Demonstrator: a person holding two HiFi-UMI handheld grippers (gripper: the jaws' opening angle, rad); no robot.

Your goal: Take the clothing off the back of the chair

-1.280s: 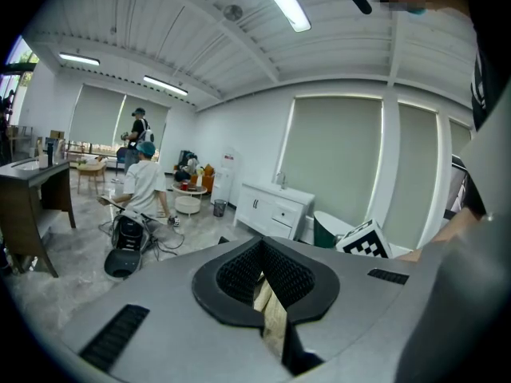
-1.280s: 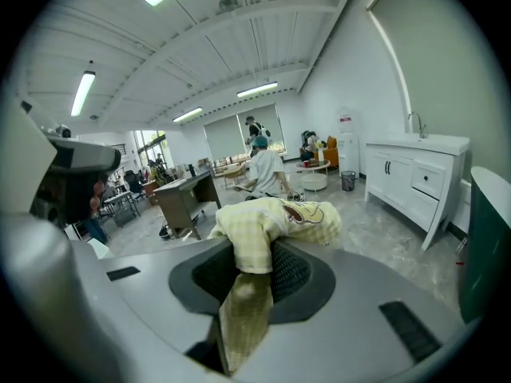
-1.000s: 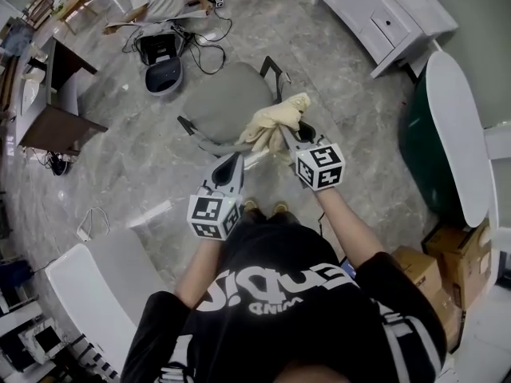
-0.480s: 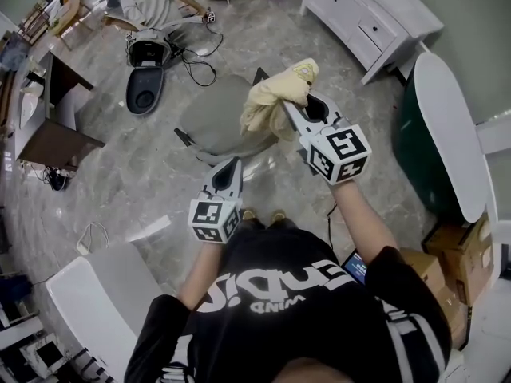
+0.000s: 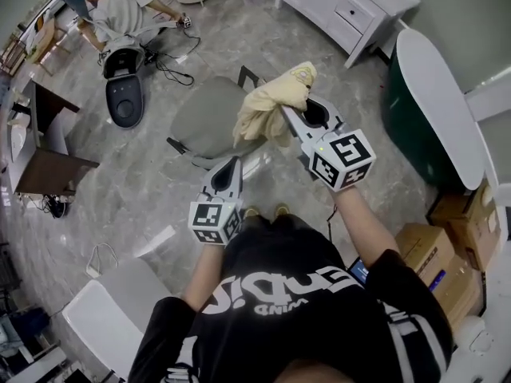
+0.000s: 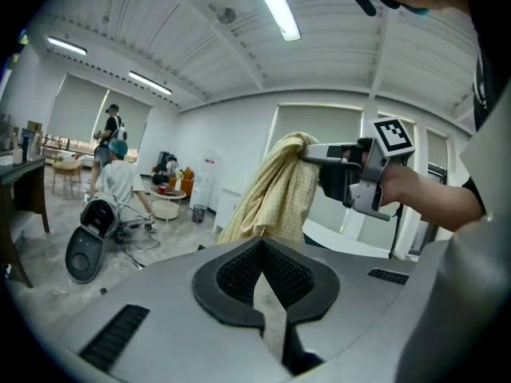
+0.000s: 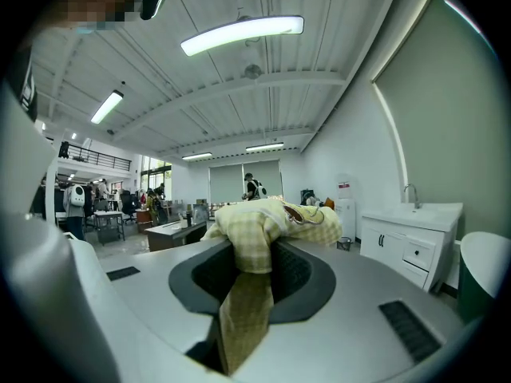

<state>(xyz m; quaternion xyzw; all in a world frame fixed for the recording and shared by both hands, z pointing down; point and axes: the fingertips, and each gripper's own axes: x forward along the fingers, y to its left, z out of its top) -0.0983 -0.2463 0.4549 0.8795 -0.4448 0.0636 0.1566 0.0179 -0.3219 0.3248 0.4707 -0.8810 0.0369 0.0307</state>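
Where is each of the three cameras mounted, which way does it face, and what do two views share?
Head view: on the head, steeply down at the chair; forearms, left gripper and right gripper show.
Left gripper view: on that gripper, roughly level past its shut jaws; the right hand shows.
Right gripper view: on that gripper, level into the room; its jaws clamp the yellow garment.
Shared: every view shows that garment.

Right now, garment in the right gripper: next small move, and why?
Probably lift the right gripper a bit higher before swinging aside: it's clamped on the yellow garment, whose tail overlaps the chair in the head view.
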